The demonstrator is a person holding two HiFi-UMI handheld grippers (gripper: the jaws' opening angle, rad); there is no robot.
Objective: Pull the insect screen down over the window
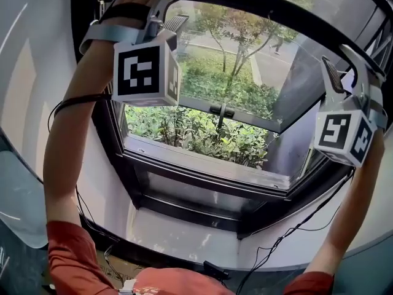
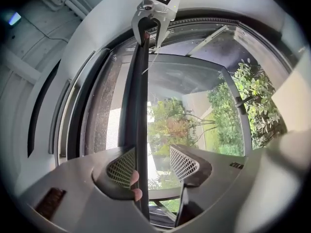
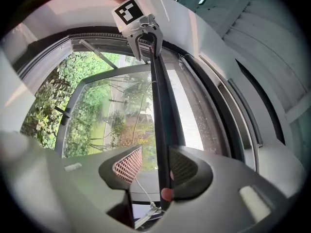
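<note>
The insect screen's dark pull bar [image 2: 138, 96] runs from one gripper to the other, high at the window top [image 1: 264, 8]. Grey mesh [image 2: 99, 106] shows behind it. In the left gripper view the bar lies against the left jaw of my left gripper [image 2: 153, 161], with a wide gap to the other jaw. In the right gripper view the bar [image 3: 160, 106] rests against the right jaw of my right gripper [image 3: 156, 164], again with a gap beside it. Both grippers stand open, hooked over the bar. Each sees the other at the bar's far end.
The glass sash [image 1: 245, 72] is swung outward, its handle [image 1: 221, 110] at the lower edge. Shrubs and trees lie outside. The dark window frame and sill [image 1: 202, 165] sit below. Black cables [image 1: 288, 232] trail along the white ledge. Both raised forearms flank the opening.
</note>
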